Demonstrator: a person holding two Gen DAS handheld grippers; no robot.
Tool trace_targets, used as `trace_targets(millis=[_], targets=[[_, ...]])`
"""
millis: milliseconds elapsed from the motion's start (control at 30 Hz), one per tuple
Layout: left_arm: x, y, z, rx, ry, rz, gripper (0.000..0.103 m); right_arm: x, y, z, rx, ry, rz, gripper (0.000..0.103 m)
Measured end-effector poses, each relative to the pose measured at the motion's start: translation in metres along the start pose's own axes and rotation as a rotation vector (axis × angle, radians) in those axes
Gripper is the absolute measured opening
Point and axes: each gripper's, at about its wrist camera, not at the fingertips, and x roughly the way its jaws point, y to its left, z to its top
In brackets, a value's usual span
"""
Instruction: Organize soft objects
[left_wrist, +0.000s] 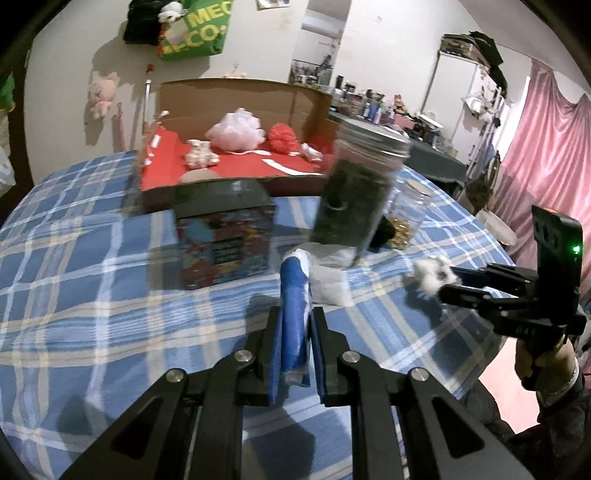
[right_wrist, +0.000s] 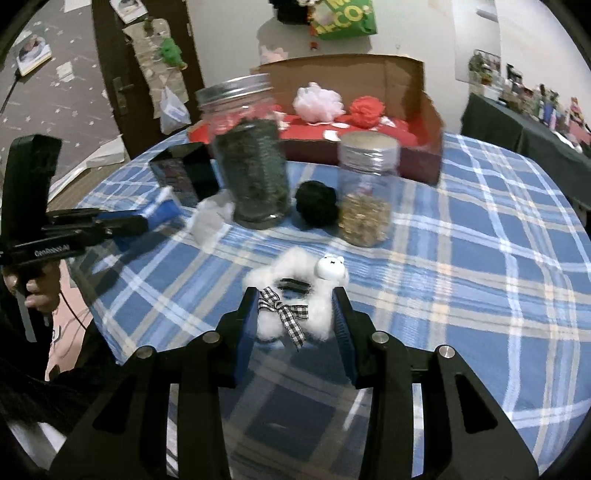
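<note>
My left gripper (left_wrist: 297, 312) is shut on a soft blue-and-white roll (left_wrist: 291, 291), which it holds upright over the plaid cloth. It appears at the left of the right wrist view (right_wrist: 142, 221), still with the roll (right_wrist: 164, 210). My right gripper (right_wrist: 295, 295) is shut on a white fluffy toy (right_wrist: 317, 314) with a checked bow and a small bear head. The left wrist view shows it at the right (left_wrist: 443, 286) with the toy (left_wrist: 430, 275). Behind, an open cardboard box (left_wrist: 240, 88) with a red lining holds a pink pouf (left_wrist: 236, 127), a red pouf (left_wrist: 282, 136) and a small plush (left_wrist: 201, 153).
On the plaid-covered table (left_wrist: 74, 258) stand a tall jar of dark green stuff (right_wrist: 251, 166), a smaller jar of gold bits (right_wrist: 365, 192) and a colourful box (left_wrist: 225, 240). A black pompom (right_wrist: 317, 203) lies between the jars, and a white pouch (right_wrist: 210, 221) left of the tall one.
</note>
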Motion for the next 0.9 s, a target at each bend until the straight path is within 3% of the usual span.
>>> trace_targets(millis=[900], targets=[[-0.014, 0.081, 0.003, -0.113, 0.003, 0.175, 0.016, -0.006, -0.063, 0.007, 0.11, 0.005, -0.117, 0.037]])
